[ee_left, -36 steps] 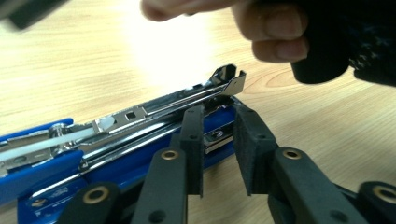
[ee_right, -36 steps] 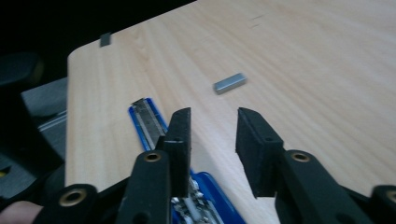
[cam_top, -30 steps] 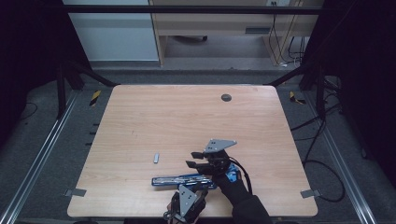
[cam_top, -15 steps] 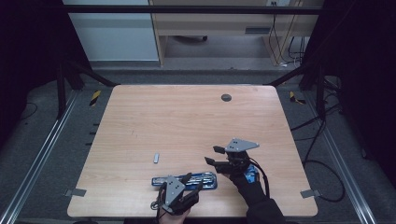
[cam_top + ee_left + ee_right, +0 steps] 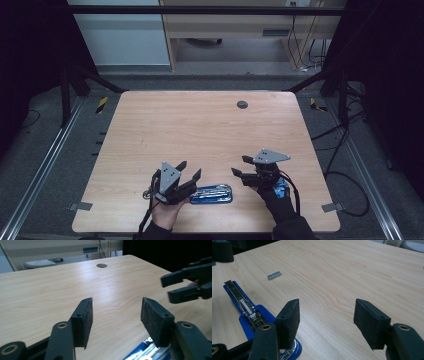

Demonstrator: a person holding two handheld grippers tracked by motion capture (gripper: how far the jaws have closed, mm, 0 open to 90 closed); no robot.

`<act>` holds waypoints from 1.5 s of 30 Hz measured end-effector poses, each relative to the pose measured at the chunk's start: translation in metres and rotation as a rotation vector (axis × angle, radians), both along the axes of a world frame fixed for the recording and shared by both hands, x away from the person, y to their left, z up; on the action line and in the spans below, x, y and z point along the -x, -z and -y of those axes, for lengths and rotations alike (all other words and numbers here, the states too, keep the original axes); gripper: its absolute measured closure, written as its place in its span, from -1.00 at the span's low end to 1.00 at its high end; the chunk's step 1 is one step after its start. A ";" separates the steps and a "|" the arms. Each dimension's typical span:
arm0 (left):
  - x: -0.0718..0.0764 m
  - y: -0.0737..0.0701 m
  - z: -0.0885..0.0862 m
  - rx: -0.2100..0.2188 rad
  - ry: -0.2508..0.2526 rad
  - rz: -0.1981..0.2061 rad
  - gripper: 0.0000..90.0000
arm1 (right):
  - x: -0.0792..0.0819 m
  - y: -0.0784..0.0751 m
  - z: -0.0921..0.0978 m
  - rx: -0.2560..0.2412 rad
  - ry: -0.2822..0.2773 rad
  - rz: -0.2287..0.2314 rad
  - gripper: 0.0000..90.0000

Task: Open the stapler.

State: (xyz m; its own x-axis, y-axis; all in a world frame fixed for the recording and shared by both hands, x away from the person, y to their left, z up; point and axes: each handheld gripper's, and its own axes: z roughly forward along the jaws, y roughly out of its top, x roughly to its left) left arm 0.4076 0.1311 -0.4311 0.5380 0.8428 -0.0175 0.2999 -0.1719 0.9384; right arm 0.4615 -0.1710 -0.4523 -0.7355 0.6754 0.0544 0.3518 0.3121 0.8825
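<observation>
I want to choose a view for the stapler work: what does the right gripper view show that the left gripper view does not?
Right gripper view: a grey staple strip. Left gripper view: a round dark plug near the far edge. Both: the blue stapler, the wooden table, and each gripper's own open fingers.

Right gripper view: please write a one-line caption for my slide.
Open right gripper above a wooden table, an opened blue stapler at its left and a strip of staples beyond.
</observation>
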 end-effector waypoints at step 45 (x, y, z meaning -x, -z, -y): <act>-0.074 0.014 -0.081 -0.276 -0.097 -0.262 -0.06 | 0.017 0.010 0.049 0.125 0.150 -0.031 0.24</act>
